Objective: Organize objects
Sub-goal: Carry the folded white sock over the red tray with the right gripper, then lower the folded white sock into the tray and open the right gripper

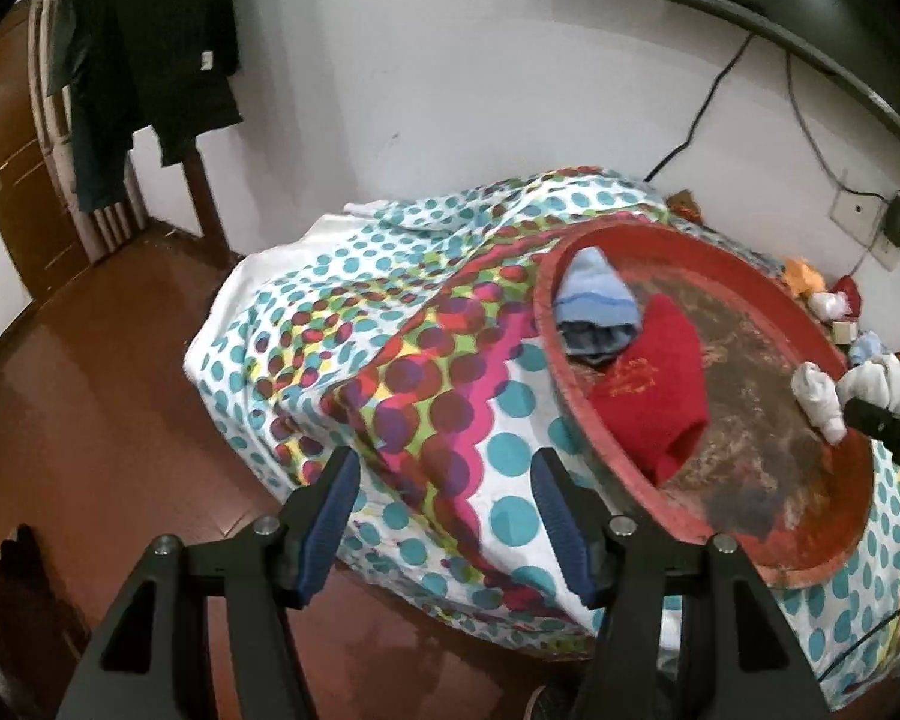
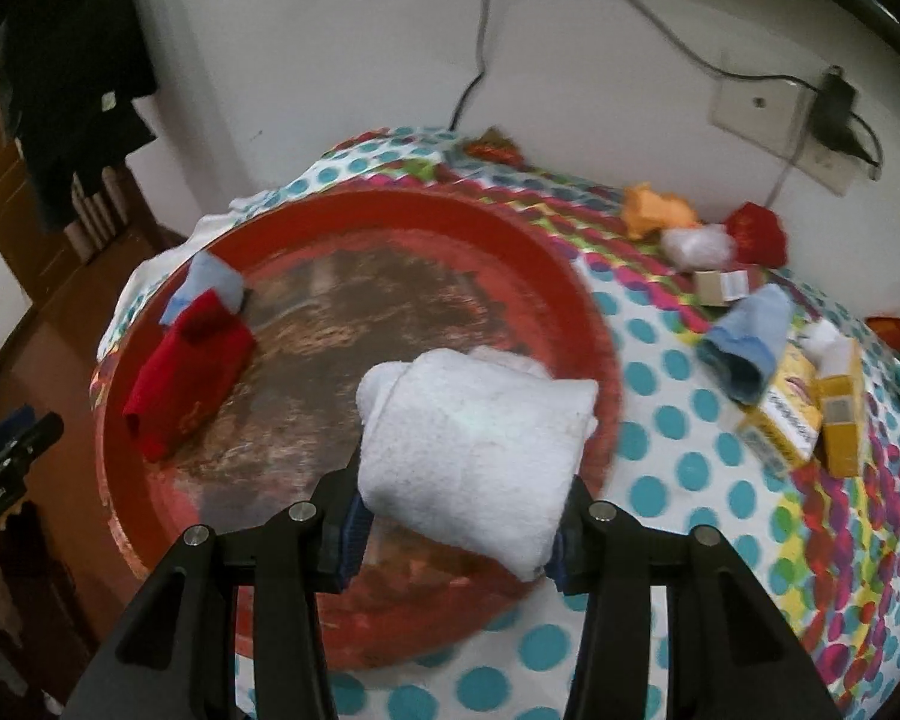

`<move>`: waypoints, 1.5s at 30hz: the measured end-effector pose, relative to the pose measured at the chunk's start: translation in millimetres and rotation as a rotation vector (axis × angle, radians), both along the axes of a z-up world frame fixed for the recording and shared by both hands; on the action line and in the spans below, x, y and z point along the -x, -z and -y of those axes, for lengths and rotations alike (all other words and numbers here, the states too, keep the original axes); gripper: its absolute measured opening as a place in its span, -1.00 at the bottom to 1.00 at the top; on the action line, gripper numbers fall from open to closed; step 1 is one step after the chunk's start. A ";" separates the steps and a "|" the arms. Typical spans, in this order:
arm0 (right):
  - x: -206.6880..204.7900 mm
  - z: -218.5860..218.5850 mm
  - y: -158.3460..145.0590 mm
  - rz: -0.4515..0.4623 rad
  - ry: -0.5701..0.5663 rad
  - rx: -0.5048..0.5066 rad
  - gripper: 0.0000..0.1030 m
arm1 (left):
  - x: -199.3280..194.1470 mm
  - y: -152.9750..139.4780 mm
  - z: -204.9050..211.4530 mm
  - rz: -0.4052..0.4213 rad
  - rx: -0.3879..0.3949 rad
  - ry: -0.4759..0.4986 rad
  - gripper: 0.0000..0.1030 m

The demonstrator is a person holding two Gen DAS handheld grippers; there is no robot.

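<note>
A round red tray (image 2: pixel 570 276) lies on the dotted cloth of the table; it also shows in the left wrist view (image 1: pixel 678 246). In it lie a red sock (image 2: pixel 192 372) and a light blue sock (image 2: pixel 210 282). My right gripper (image 2: pixel 456 516) is shut on a folded white sock (image 2: pixel 474 438) and holds it over the tray's near side. That white sock (image 1: pixel 858 390) shows at the right edge of the left wrist view. My left gripper (image 1: pixel 444 510) is open and empty, off the table's left side, above the cloth's edge.
On the cloth right of the tray lie a blue sock (image 2: pixel 744 342), yellow boxes (image 2: pixel 804 414), an orange sock (image 2: pixel 654 210), a white sock (image 2: pixel 696 246), a red sock (image 2: pixel 756 234) and a small box (image 2: pixel 720 288). Cables and a wall socket (image 2: pixel 756 102) are behind. Dark clothes (image 1: pixel 144 48) hang left.
</note>
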State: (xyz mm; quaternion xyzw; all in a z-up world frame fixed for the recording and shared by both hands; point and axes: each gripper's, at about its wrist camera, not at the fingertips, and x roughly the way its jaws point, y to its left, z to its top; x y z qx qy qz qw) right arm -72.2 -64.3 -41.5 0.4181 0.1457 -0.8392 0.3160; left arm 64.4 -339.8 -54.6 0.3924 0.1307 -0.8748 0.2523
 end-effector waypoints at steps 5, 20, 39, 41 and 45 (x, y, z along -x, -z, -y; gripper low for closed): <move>-9.0 19.2 13.7 0.005 -0.043 -0.045 -0.13 | 0.3 7.0 7.0 0.018 -0.032 -0.014 0.18; -2.8 45.1 32.9 0.038 -0.066 -0.110 -0.12 | 1.2 12.0 9.0 0.024 -0.060 -0.017 0.18; -17.2 18.4 3.3 -0.023 -0.054 -0.015 0.28 | 1.8 16.2 8.4 0.031 -0.062 -0.023 0.18; -15.9 9.7 -1.1 -0.031 -0.041 -0.004 0.31 | 1.5 16.4 8.2 0.031 -0.055 -0.029 0.18; -4.4 -15.0 -6.2 -0.067 0.009 -0.008 0.32 | 2.1 15.1 4.6 0.029 -0.036 -0.022 0.18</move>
